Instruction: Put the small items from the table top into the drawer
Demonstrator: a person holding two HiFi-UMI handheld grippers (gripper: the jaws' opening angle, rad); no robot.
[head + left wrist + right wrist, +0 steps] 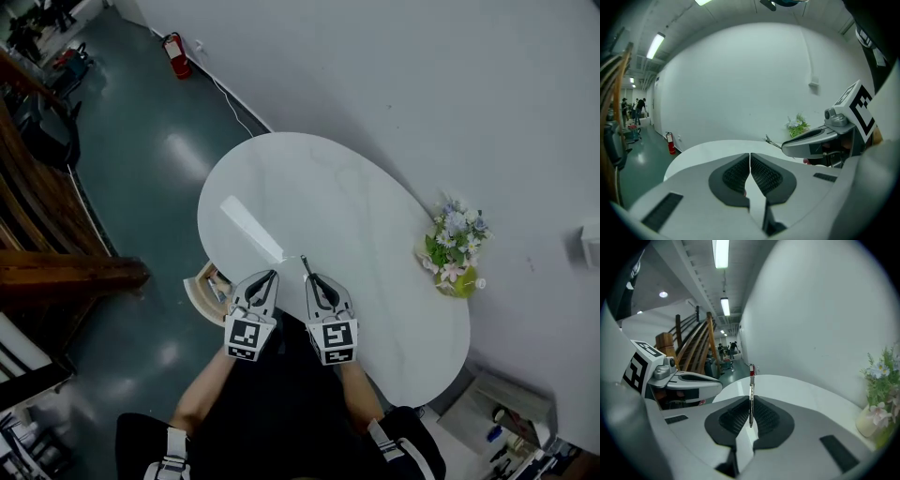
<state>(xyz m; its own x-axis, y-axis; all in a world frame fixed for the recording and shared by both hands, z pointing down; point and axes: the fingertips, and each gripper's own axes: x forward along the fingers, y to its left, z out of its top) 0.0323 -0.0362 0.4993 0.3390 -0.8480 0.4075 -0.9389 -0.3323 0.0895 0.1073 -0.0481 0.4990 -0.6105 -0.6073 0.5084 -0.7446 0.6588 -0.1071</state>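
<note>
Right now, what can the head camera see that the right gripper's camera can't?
Only the head view shows the drawer sticking out beside the white table and the person's arms. Only the right gripper view shows ceiling lights. Both show that table, the flowers, the left gripper and the thin metal item pinched in the right gripper.

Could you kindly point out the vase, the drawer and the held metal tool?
vase (461,283), head view, yellow-green body.
drawer (193,304), head view, front rim.
metal tool (751,383), right gripper view, bare shaft.

Table top (356,206) glossy white, faint veining; slim tool (751,392) shiny metal; floor (155,173) glossy.
</note>
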